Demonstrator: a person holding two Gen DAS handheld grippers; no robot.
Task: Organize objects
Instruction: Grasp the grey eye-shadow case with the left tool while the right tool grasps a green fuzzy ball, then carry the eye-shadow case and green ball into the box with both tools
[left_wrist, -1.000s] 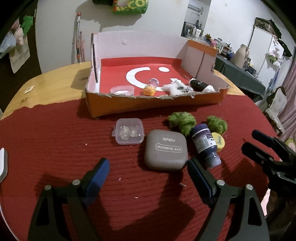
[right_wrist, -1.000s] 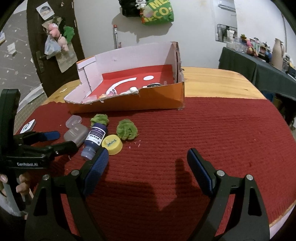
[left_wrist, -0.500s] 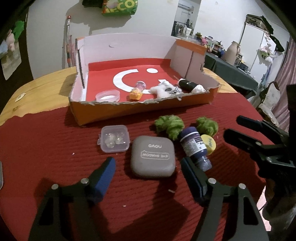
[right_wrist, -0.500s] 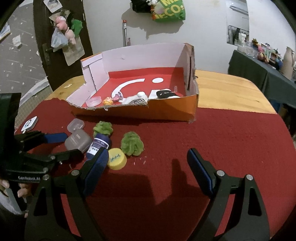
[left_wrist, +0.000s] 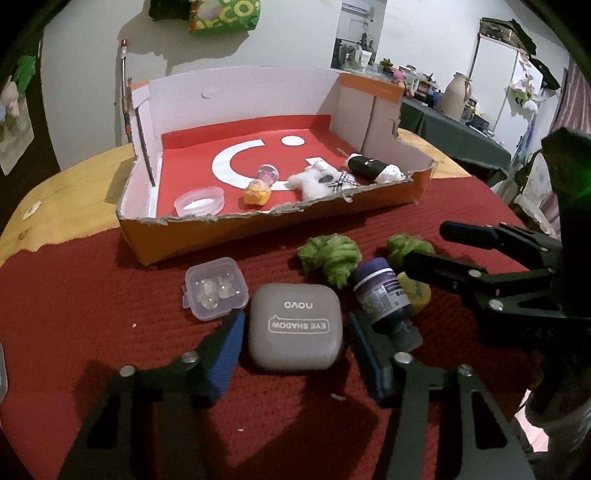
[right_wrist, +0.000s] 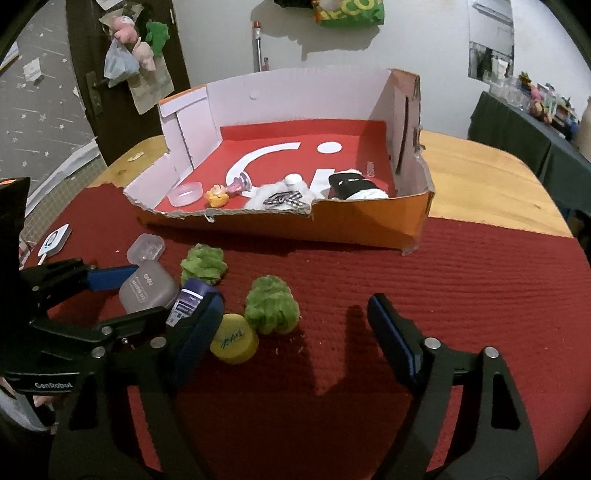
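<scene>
My left gripper (left_wrist: 295, 343) is open, its blue pads on either side of a grey eye-shadow case (left_wrist: 294, 325) lying on the red mat; I cannot tell if they touch it. Beside the case lie a clear small box (left_wrist: 215, 292), a purple bottle (left_wrist: 384, 301), a yellow cap (left_wrist: 417, 292) and two green yarn balls (left_wrist: 330, 255) (left_wrist: 408, 246). My right gripper (right_wrist: 295, 332) is open and empty, low over the mat by the yellow cap (right_wrist: 234, 342) and a green ball (right_wrist: 272, 309). The left gripper's fingers (right_wrist: 110, 277) show at the left of the right wrist view.
An open cardboard box (left_wrist: 399, 192) with a red floor stands behind the loose items; it holds a clear lid (left_wrist: 199, 201), a small yellow toy (left_wrist: 256, 192), a white plush (left_wrist: 319, 181) and a black-and-white item (left_wrist: 371, 168). A small white device (right_wrist: 55, 240) lies at the mat's left edge.
My left gripper has moved forward and down until its fingers bracket the grey case. My right gripper has moved forward and left toward the yellow cap and green ball.
</scene>
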